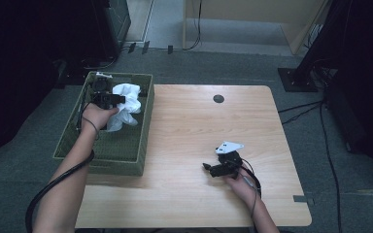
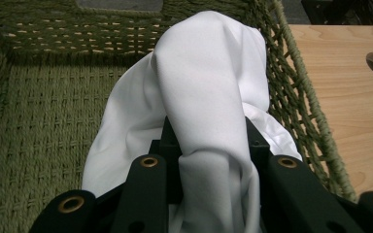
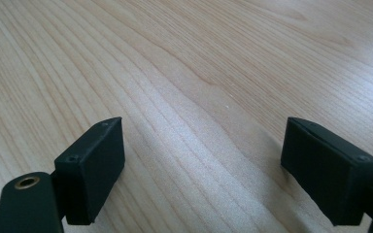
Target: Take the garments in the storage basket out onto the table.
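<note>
**White cloth gripped over the green basket**

The crumpled white fabric cloth (image 2: 209, 97) is sitting bunched between the jaws of the left gripper (image 1: 108, 99), and the jaws are pinching a thick fold of it. In the left gripper view the cloth is rising up in a tall hump ahead of the black jaws, with more of it spilling down to the left, over the woven floor of the olive-green rectangular wicker basket (image 2: 39, 121). From the high view, the basket (image 1: 73, 133) is standing at the left edge of the pale wooden table (image 1: 194, 131), and the cloth (image 1: 126, 104) is hanging inside it, near the far right wall. The person's left hand (image 1: 94, 116) is gripping the tool above the basket. Over on the other side, the right gripper (image 1: 222, 166) is lying low on the table, near the front edge. Its jaws are standing wide apart with only bare wood grain (image 3: 184, 97) between them.
</note>
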